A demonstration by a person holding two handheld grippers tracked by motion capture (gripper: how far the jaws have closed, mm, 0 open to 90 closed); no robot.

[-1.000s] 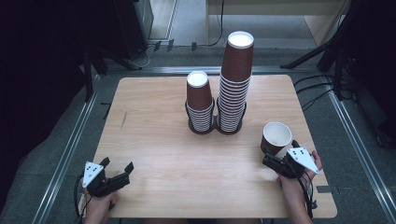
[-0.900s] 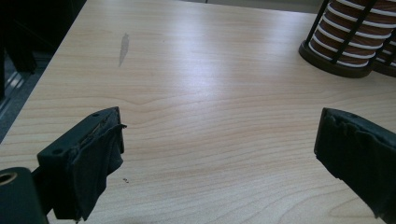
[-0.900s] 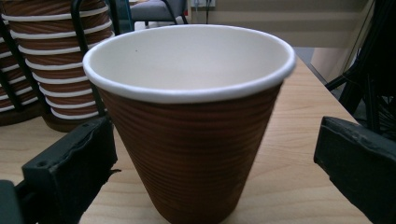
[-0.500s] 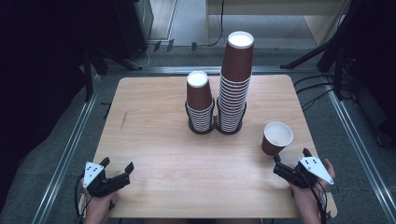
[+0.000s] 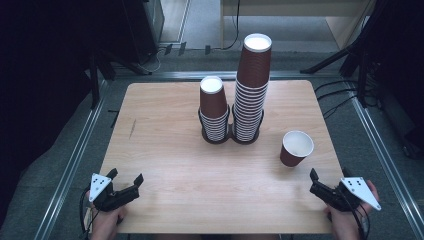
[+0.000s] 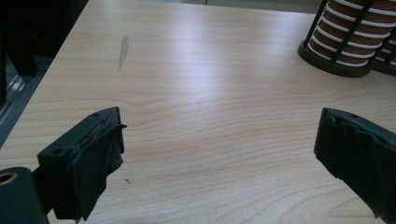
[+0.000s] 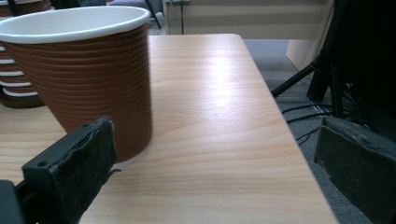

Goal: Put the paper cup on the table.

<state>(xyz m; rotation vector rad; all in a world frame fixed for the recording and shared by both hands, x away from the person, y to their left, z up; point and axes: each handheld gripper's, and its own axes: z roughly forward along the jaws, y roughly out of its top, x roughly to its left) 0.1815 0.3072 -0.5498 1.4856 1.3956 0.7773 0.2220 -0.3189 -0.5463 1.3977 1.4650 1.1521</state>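
Brown ribbed cup (image 5: 296, 148) (white inside), brown-and-white striped stacks (image 5: 252, 95), pale wood-grain table (image 5: 165, 125), black claws.

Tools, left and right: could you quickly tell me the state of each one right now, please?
Left tool: open, holding nothing, over bare table.
Right tool: open, holding nothing; the cup stands free just ahead.

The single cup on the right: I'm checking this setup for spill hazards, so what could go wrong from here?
The single cup stands upright near the table's right edge; a nudge from the open right gripper close behind it might push it off. The tall stack rises well above its holder, so a careless reach could topple it.
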